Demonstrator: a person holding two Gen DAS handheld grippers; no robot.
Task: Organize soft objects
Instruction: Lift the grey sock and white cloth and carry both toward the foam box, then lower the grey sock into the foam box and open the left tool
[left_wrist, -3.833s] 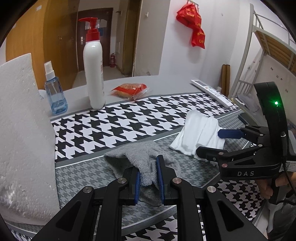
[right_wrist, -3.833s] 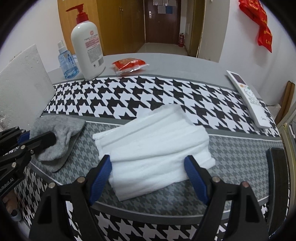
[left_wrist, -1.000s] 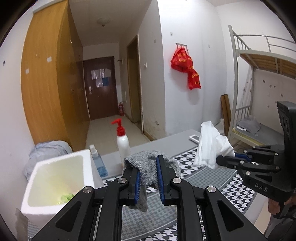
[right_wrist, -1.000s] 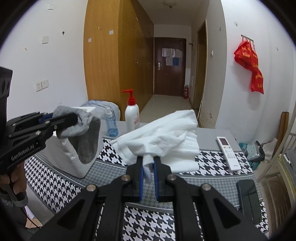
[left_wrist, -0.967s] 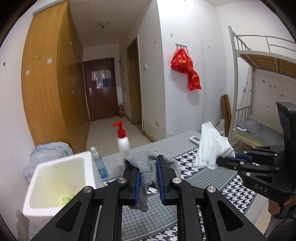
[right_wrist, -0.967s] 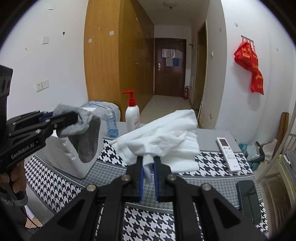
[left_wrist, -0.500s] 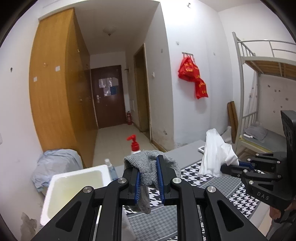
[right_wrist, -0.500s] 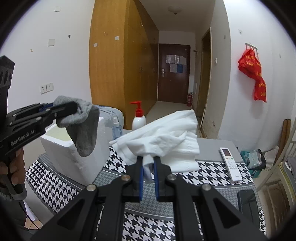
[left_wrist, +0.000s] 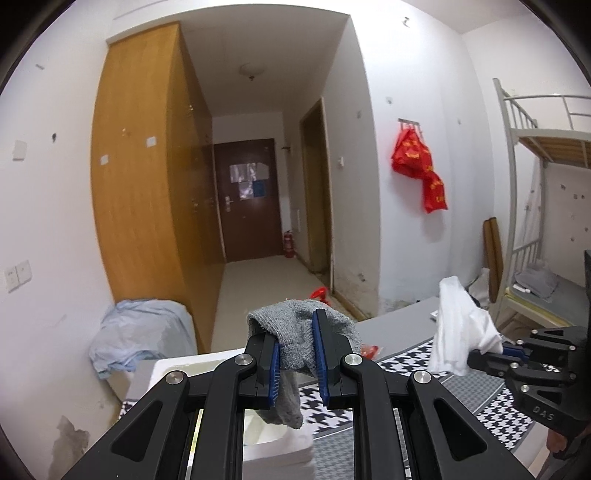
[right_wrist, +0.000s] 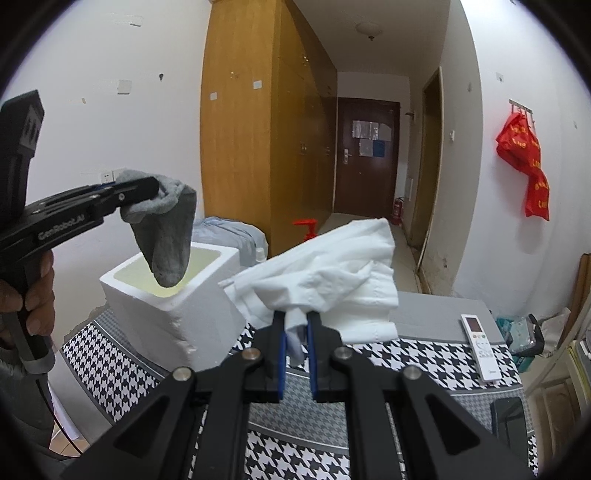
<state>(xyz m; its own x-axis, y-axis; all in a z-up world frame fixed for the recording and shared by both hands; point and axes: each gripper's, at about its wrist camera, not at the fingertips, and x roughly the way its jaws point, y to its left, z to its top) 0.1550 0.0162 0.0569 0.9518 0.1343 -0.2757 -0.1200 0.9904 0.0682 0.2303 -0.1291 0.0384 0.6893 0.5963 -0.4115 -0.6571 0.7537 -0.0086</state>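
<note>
**Above the foam box, two cloths held ready to drop**

Over the patterned table (right_wrist: 424, 354), each hand-held gripper carries one soft item high, apparently so it can be lowered into the open white foam box (right_wrist: 177, 295) at the table's left end. The left gripper (left_wrist: 297, 360) is clamped on a grey sock (right_wrist: 166, 236); the sock's toe dangles just above the box's opening, not touching it as far as can be seen. The right gripper (right_wrist: 295, 354) is pinched tight on a corner of a white cloth (right_wrist: 332, 266), which bunches above its fingers, beside the box rather than over it. A remote control (right_wrist: 480, 343) lies at the table's far right.
</note>
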